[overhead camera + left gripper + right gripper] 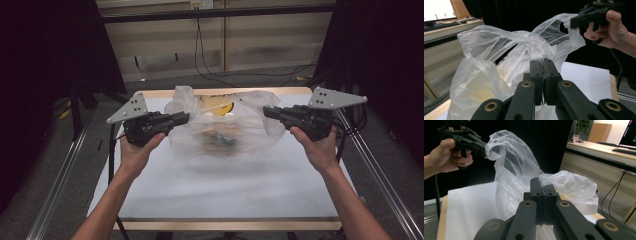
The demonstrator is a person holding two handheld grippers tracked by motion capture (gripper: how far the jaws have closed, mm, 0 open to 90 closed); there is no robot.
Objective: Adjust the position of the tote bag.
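In the centre of the high view, the clear plastic bag (pixel 222 125) hangs between the left gripper (pixel 184 118) and right gripper (pixel 267 112), both jaws clamped together on its edges.

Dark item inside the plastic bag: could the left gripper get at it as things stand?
Probably not. The left gripper is shut on the plastic bag, and so is the right gripper; the dark item lies behind the film.
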